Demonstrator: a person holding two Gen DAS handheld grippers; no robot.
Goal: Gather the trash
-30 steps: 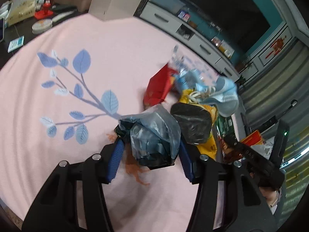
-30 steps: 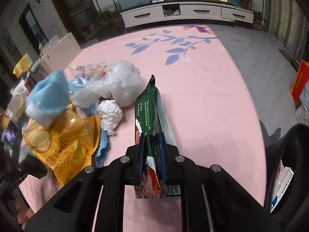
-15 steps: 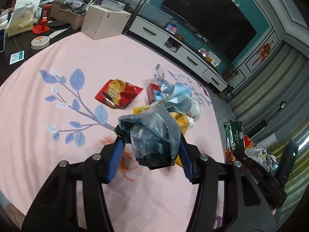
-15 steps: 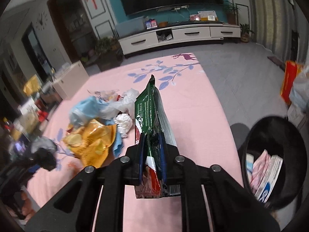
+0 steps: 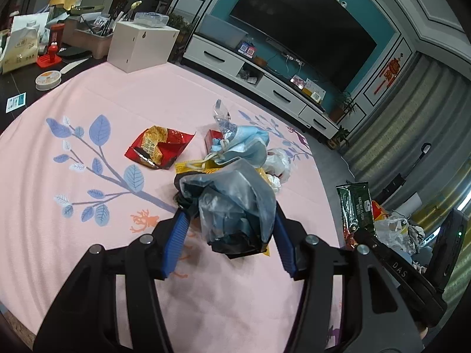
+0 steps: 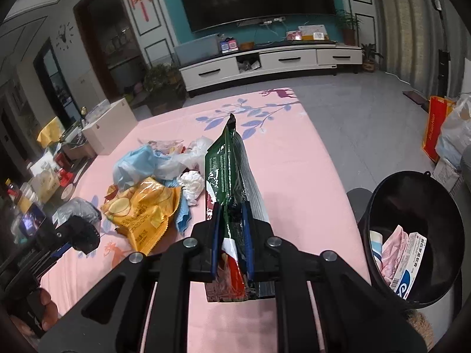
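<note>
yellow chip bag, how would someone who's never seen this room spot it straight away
Start at the pink mat with blue leaf prints spread in front of the TV cabinet, then find the heap of litter on its left half. The yellow chip bag lies flat at the near edge of that heap, beside a crumpled white tissue. It is the only bright yellow, glossy wrapper there, printed with round chips.

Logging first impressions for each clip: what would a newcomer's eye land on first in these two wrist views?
Probably the two loaded claws: the left claw squeezes a crumpled grey plastic bag, and the right claw is pinched shut on a green snack wrapper standing on edge. Next, the trash pile on the pink mat, and the black bin at the right, already holding packaging.
</note>
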